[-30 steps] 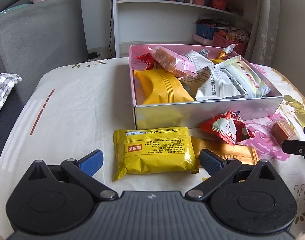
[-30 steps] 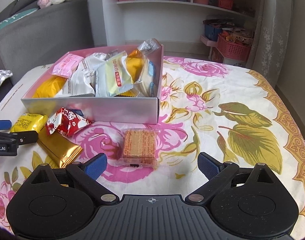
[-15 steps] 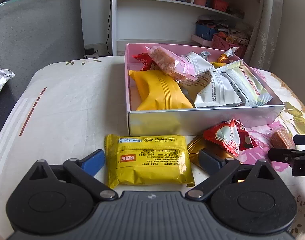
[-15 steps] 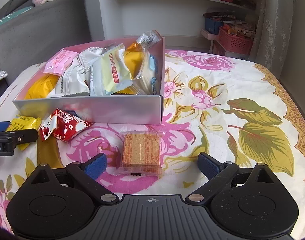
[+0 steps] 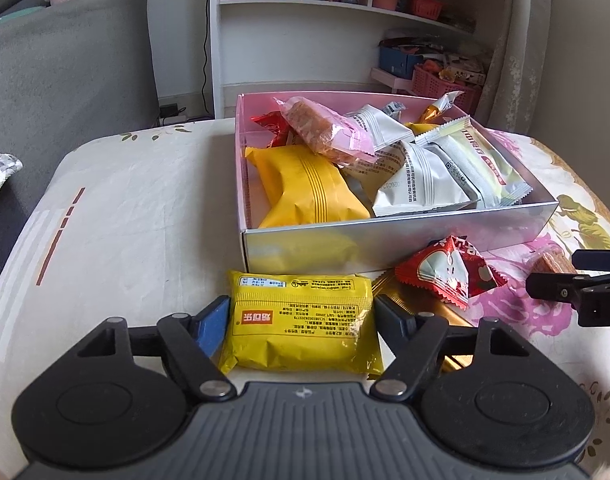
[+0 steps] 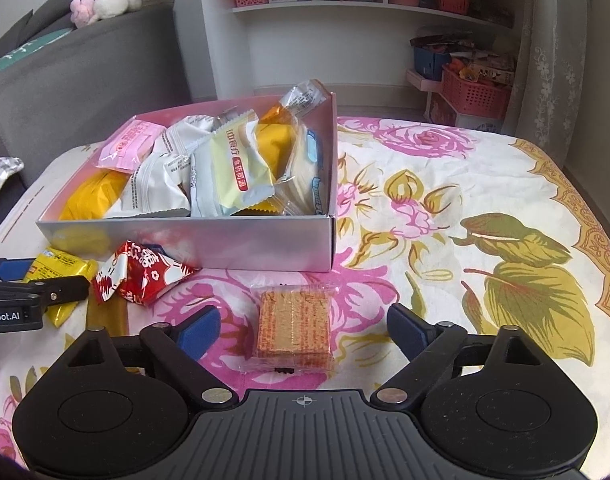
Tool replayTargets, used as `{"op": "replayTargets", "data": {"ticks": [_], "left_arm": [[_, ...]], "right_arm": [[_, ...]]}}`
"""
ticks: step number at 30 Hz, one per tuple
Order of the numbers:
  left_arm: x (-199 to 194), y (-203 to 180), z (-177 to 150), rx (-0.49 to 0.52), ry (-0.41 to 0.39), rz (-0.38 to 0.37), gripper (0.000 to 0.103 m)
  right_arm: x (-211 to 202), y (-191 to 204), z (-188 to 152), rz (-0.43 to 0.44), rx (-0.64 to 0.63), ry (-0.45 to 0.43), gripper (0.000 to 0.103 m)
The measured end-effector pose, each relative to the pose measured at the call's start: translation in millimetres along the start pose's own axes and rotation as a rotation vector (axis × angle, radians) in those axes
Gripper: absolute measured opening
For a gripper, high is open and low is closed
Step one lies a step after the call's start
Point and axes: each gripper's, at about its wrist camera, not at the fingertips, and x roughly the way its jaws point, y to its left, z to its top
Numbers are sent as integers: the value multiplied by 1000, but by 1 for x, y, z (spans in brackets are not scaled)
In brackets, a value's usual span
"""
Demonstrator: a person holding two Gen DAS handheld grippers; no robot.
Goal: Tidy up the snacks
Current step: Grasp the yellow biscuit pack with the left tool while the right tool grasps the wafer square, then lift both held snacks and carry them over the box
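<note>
Both grippers sat low over snacks in front of the box, fingers closing in.

The left gripper (image 5: 301,322) had its fingers narrowed to the sides of the yellow packet (image 5: 301,324), which lay flat on the tabletop (image 5: 117,220) just before the box (image 5: 385,240); a firm grip couldn't be told. The right gripper (image 6: 301,330) had been closing too, fingers still clear either side of the wafer pack (image 6: 293,326). A red packet (image 6: 141,276) lay between them, against the box, which was heaped with wrapped snacks.
</note>
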Motion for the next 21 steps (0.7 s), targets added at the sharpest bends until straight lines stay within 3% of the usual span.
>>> {"op": "replayTargets", "data": {"ticks": [6, 8, 10, 21], "left_arm": [[-1, 0, 0, -3, 5, 5, 71], [-2, 0, 0, -1, 4, 7, 71], [-2, 0, 0, 1, 5, 8, 70], [-10, 1, 3, -11, -4, -3, 70]], "right_arm": [[1, 3, -1, -7, -23, 10, 58], [0, 3, 0, 0, -26, 8, 38], [-1, 3, 1, 4, -24, 11, 33], [-9, 4, 6, 17, -22, -3, 33]]}}
